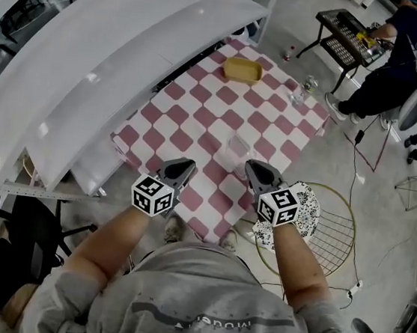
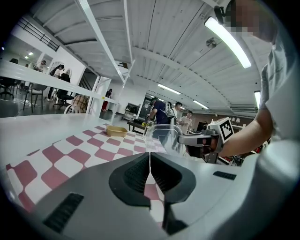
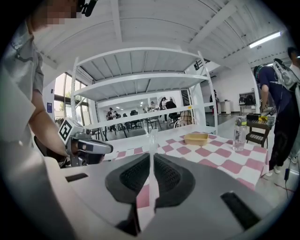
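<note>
A clear plastic container (image 1: 235, 149) stands on the red-and-white checked tablecloth (image 1: 192, 115) near the table's front. My right gripper (image 1: 257, 172) is shut on its wall. In the right gripper view that thin clear wall (image 3: 152, 138) rises from between the closed jaws of my right gripper (image 3: 153, 161). The left gripper view shows the container (image 2: 161, 136) with the right gripper (image 2: 187, 139) against its side. My left gripper (image 1: 182, 168) hovers over the cloth just left of the container, and in its own view my left gripper (image 2: 150, 159) is shut on nothing.
A yellow tray (image 1: 243, 70) lies at the table's far end, with a clear bottle (image 1: 307, 87) to its right. White shelving (image 1: 93, 57) runs along the left. A round wire frame (image 1: 329, 229) stands on the floor at right. A person (image 1: 391, 64) works at a cart beyond.
</note>
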